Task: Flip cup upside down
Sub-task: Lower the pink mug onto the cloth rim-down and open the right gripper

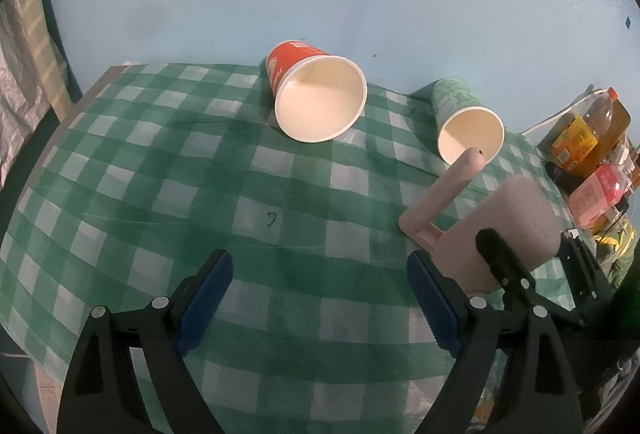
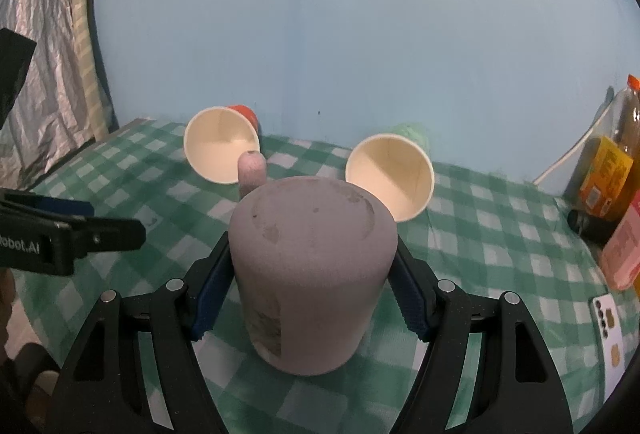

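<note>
**Pink mug held base-up between the right tongs**

The right gripper has its two blue-padded fingers set against opposite sides of a pink mug. The mug stands upside down, its flat base facing up and its mouth down on the green-and-white checked tablecloth. The pads appear to press on the mug wall, so the tongs are closed about as far as the mug's width allows. The mug's handle sticks out beyond the mug, away from the tongs and slightly toward their left.

In the left wrist view the same mug sits just to the right of the left gripper, with its long handle reaching forward and left over the cloth. The left gripper holds nothing; its fingers are spread wide above the bare checked cloth.

Ahead of both tongs, two paper cups lie on their sides with their open mouths turned toward the cameras: a red paper cup forward of the left gripper, and a green patterned paper cup further right, just past the tip of the mug handle. At the far right, beyond the table edge, stand a drinks bottle with an orange cap and a pink-labelled bottle.
</note>
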`<state>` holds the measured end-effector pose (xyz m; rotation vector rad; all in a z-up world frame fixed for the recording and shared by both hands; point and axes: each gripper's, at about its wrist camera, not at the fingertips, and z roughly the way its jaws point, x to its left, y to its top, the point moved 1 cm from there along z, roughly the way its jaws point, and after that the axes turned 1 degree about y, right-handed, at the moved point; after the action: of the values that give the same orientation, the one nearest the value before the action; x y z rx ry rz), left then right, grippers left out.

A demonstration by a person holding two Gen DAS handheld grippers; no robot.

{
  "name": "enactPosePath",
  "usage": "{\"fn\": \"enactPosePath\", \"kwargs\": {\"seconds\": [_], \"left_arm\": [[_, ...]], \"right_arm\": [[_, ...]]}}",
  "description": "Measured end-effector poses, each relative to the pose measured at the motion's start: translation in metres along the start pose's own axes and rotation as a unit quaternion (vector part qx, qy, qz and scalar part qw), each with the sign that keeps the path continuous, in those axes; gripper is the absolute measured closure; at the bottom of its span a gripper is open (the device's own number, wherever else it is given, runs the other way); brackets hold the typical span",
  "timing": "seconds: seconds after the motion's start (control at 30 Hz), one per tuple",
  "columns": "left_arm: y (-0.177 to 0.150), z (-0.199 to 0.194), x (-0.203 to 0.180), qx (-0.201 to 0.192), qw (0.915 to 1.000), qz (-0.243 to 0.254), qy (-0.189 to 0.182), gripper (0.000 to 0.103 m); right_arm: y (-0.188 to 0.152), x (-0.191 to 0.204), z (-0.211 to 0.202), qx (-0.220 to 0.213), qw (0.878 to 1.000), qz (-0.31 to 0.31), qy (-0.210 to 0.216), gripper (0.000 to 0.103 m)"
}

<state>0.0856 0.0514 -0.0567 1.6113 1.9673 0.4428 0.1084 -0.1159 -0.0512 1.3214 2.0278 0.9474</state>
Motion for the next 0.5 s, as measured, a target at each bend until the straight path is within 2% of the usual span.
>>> {"fn": "enactPosePath", "kwargs": {"seconds": [0.27, 0.4, 0.5], "left_arm": [[-0.005, -0.005, -0.005, -0.012, 0.9999, 0.001, 0.006, 0.013], [-0.010, -0.018, -0.007, -0.041, 0.9991, -0.001, 0.005, 0.013], [-0.016, -0.029, -0.011, -0.065, 0.9979, 0.001, 0.003, 0.013]], "right_arm": [[-0.001, -0.006, -0.004, 0.013, 1.000, 0.022, 0.015, 0.029], [0.000, -0.012, -0.018, 0.005, 0.999, 0.042, 0.012, 0.012], [0.004, -0.017, -0.033, -0.007, 0.998, 0.054, 0.011, 0.012]]}}
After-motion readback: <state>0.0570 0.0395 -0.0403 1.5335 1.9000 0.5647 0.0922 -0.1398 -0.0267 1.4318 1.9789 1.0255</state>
